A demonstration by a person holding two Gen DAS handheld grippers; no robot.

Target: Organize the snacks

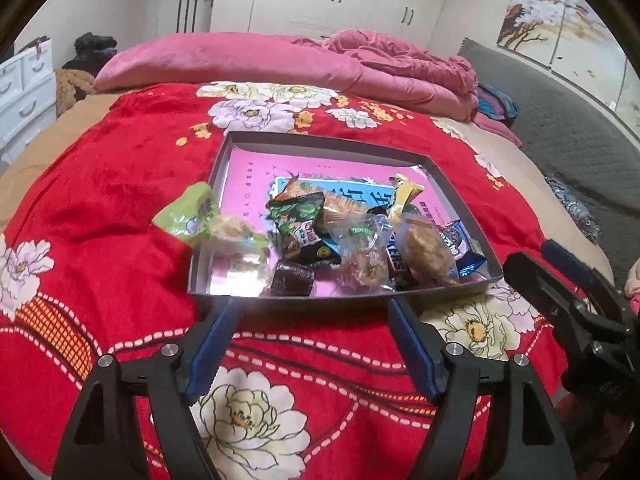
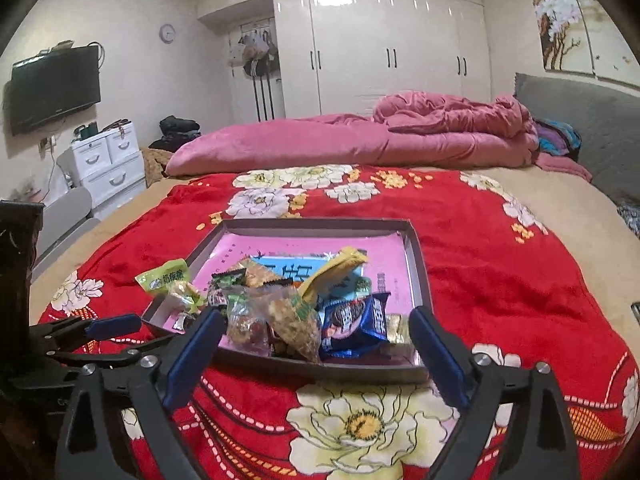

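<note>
Progress: snacks (image 1: 360, 236) mostly piled in shallow box (image 1: 248, 148) on bed | left: green packet (image 1: 188, 216) on rim | left gripper (image 1: 310, 316), right gripper (image 2: 318, 332): fingers apart, empty

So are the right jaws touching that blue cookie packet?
Apart. In the right wrist view, the right gripper stands open, its blue pads clear either side of the blue cookie packet.

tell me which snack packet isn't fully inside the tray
The light green packet: it hangs over the tray's left wall onto the red blanket, while the others lie inside.
</note>
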